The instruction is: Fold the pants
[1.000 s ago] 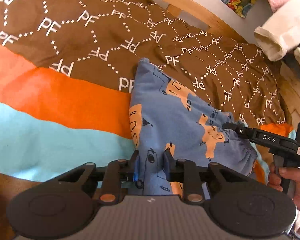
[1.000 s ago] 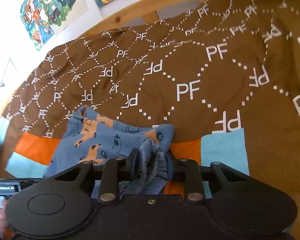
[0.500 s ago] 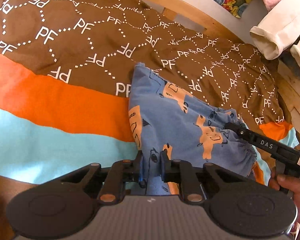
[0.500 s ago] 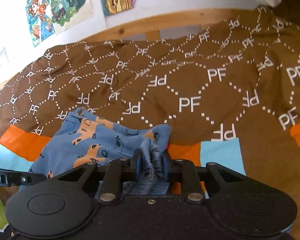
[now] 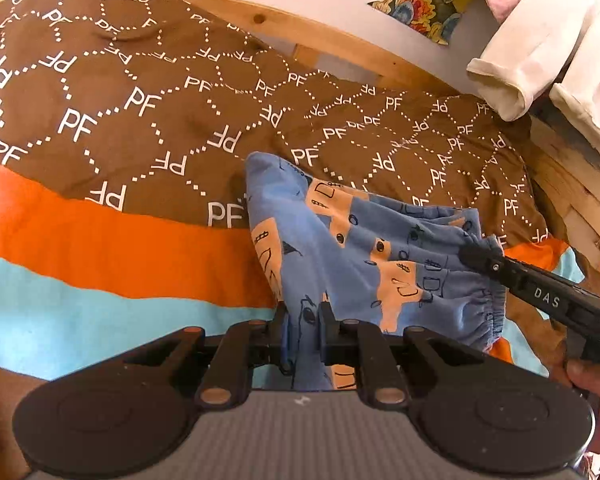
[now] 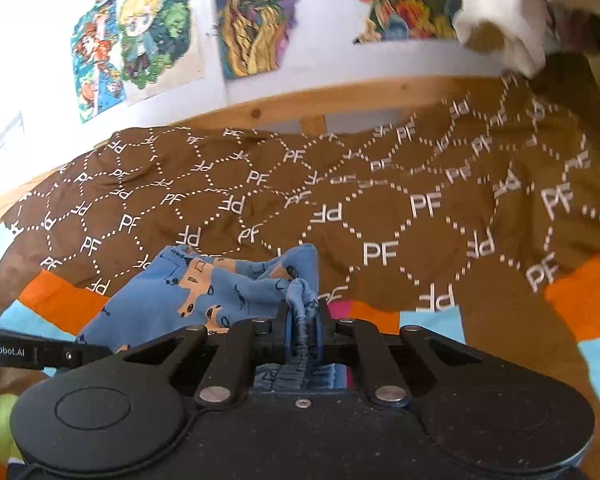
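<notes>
Both grippers have lifted and drawn their pinches tighter since a second ago, so the small blue cotton pants with orange vehicle prints (image 5: 364, 248) now hang taut between them instead of lying slack. In the left wrist view the left gripper (image 5: 303, 334) has its jaws nearly together, clamped on a flat fold of the pants at 6 o'clock. The black right gripper (image 6: 302, 330) has its jaws closing, the pads pressing on the bunched elastic waistband at 6 o'clock of its own view; it enters the left view from 4 o'clock, held by a hand (image 5: 592, 380). The pants sit over the brown bedspread printed with white "PF" letters and dotted hexagons (image 5: 140, 128), near its orange and light blue stripes (image 5: 100, 248). A pale wooden bed rail (image 6: 340, 100) runs behind at 12 o'clock, with colourful cartoon posters (image 6: 140, 32) above it.
</notes>
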Available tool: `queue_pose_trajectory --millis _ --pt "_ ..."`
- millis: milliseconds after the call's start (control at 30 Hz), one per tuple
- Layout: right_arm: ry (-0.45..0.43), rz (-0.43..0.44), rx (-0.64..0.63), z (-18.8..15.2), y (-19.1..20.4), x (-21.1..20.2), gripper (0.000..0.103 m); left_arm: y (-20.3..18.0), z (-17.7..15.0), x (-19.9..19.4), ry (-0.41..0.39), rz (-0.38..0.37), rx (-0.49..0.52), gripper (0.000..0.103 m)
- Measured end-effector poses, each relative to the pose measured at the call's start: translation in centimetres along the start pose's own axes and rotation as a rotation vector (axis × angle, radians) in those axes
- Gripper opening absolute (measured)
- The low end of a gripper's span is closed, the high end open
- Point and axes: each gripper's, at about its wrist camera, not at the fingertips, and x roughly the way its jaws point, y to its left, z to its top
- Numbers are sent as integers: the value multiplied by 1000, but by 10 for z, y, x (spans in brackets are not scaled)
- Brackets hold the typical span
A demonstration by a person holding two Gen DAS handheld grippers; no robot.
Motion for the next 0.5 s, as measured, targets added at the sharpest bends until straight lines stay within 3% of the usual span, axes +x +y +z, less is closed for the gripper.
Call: queue_pose_trajectory --millis 500 --pt "-105 -38 -206 24 25 -10 10 -25 29 -17 -140 44 147 14"
